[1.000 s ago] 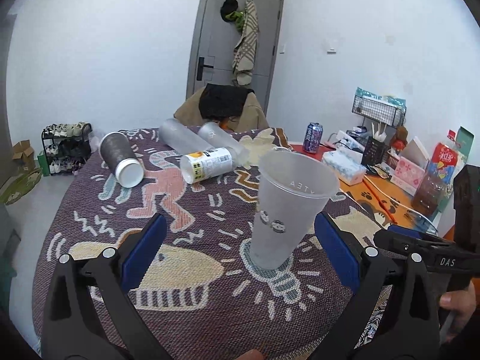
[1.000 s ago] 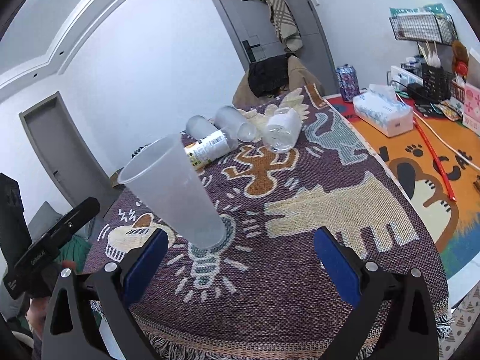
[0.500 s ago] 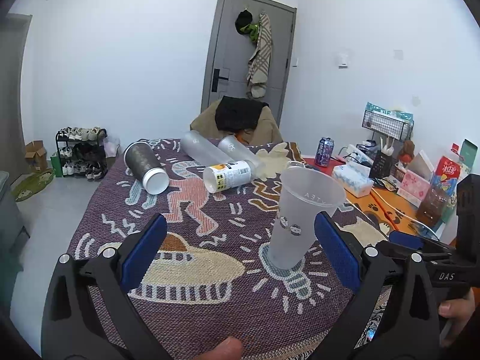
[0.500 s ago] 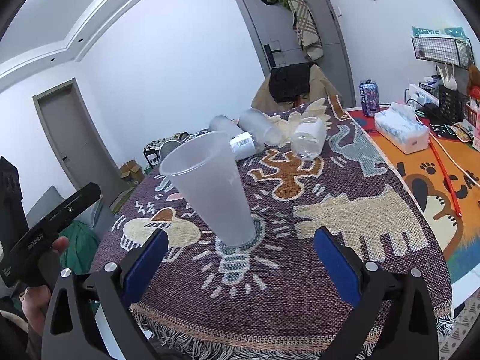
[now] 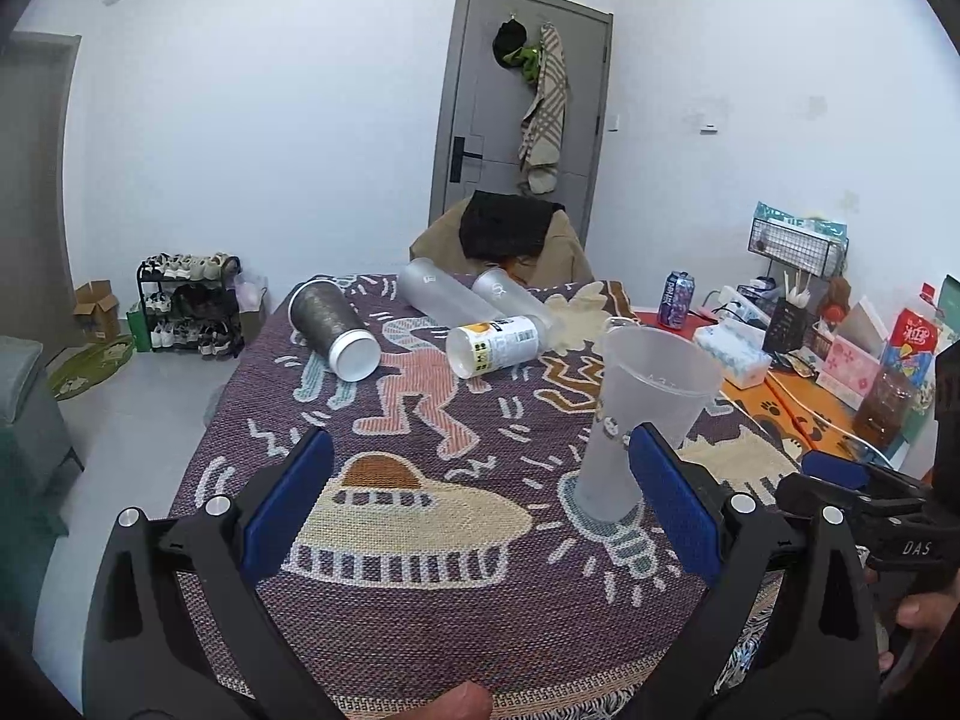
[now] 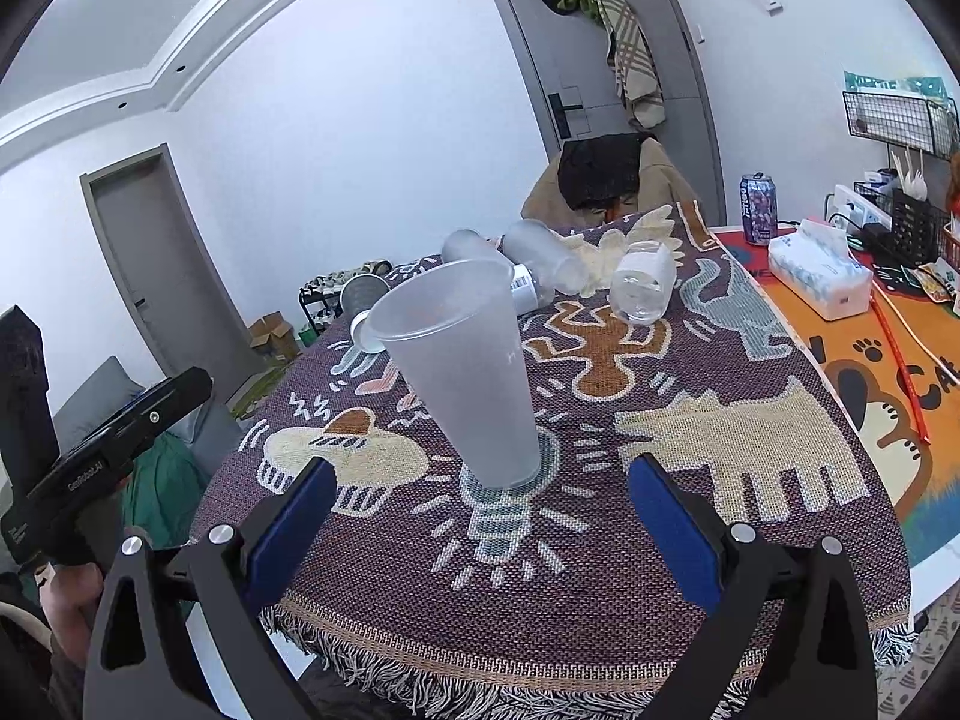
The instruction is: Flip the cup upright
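A frosted translucent cup (image 5: 642,414) stands upright, mouth up, on the patterned purple cloth (image 5: 420,600); it also shows in the right wrist view (image 6: 468,372). My left gripper (image 5: 480,498) is open and empty, back from the cup, which stands ahead to its right. My right gripper (image 6: 480,522) is open and empty, just short of the cup's base. Farther back several cups lie on their sides: a dark grey one (image 5: 333,330), a white labelled one (image 5: 495,345), frosted ones (image 5: 444,297), and a clear one (image 6: 642,291).
The cloth's fringed edge (image 6: 480,684) runs close below the right gripper. An orange mat (image 6: 888,372) with a tissue box (image 6: 819,276), a can (image 6: 759,207) and desk clutter lies at the right. A chair (image 5: 504,240) stands behind the table.
Both grippers have drawn back and risen from the cup, which stays upright on the cloth. The left gripper has also shifted left, so the cup now sits at its right finger.
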A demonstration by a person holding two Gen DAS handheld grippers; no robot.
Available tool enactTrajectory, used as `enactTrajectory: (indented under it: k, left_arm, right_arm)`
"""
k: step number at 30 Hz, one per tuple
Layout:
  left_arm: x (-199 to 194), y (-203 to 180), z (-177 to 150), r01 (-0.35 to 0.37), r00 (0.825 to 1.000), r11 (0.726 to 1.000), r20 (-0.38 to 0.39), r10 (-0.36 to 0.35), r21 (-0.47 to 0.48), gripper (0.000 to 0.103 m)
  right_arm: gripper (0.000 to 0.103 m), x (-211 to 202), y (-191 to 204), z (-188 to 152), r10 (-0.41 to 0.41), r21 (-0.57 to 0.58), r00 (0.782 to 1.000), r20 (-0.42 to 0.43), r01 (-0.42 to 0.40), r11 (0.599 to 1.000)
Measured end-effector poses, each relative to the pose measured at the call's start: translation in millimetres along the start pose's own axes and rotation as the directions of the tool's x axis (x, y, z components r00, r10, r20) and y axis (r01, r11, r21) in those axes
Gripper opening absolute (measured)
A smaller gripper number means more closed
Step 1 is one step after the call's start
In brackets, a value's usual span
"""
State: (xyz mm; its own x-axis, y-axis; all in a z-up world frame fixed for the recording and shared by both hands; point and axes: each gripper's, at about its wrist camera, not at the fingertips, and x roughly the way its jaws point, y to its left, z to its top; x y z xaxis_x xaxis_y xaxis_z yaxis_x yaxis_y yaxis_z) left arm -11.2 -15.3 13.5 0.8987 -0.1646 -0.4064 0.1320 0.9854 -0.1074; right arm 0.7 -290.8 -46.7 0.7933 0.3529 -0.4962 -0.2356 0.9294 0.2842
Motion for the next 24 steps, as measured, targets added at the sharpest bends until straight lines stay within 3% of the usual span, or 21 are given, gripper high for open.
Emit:
enactTrajectory:
  k: [24]
  left_arm:
    - [-2.3, 2.9, 0.4, -0.015, 1.000, 1.000, 0.002, 0.015, -0.003, 0.098]
  right_arm:
    - [0.096, 0.8, 4.2, -2.0, -0.001, -0.009, 1.000, 0.005, 0.001, 1.000]
